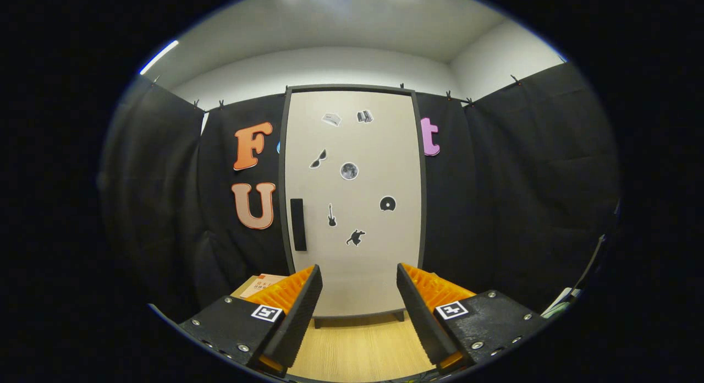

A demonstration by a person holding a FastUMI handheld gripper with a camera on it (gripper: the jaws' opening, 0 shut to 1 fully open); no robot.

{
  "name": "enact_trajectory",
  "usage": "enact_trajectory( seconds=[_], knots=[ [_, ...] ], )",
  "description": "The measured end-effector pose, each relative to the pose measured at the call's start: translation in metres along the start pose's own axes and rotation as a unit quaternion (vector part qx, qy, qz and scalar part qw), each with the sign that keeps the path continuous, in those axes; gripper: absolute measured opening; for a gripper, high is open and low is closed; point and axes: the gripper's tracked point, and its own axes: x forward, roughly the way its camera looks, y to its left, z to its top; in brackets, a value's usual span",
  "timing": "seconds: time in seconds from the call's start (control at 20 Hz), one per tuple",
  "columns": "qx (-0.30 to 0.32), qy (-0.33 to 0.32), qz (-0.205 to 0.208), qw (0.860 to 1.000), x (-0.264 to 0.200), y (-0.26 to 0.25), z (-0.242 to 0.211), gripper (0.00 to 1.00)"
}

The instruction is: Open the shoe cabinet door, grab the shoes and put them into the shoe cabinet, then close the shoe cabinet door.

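Nearest, hand-held gripper [358, 284] with fingers spread apart and nothing between them, poised over the bare wooden tabletop [360, 344]. Straight ahead beyond the fingers, shoe cabinet door [352, 207] upright and fully closed, its dark handle [298, 224] on the left edge well apart from the fingers and untouched, so apparently no step done yet: opening, loading shoes and closing all left. Off to the left behind the finger, a cardboard box [263, 284]; no obstacle before the handle.
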Motion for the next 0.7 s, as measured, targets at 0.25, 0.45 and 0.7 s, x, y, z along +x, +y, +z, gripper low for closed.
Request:
enact_trajectory(
  seconds=[0.25, 0.45, 0.7],
  knots=[
    [-0.011, -0.005, -0.002, 1.000, -0.016, 0.004, 0.002, 0.88],
    [-0.017, -0.002, 0.004, 1.000, -0.018, 0.011, 0.001, 0.89],
    [-0.007, 0.000, 0.012, 1.000, -0.015, 0.018, 0.002, 0.90]
  ],
)
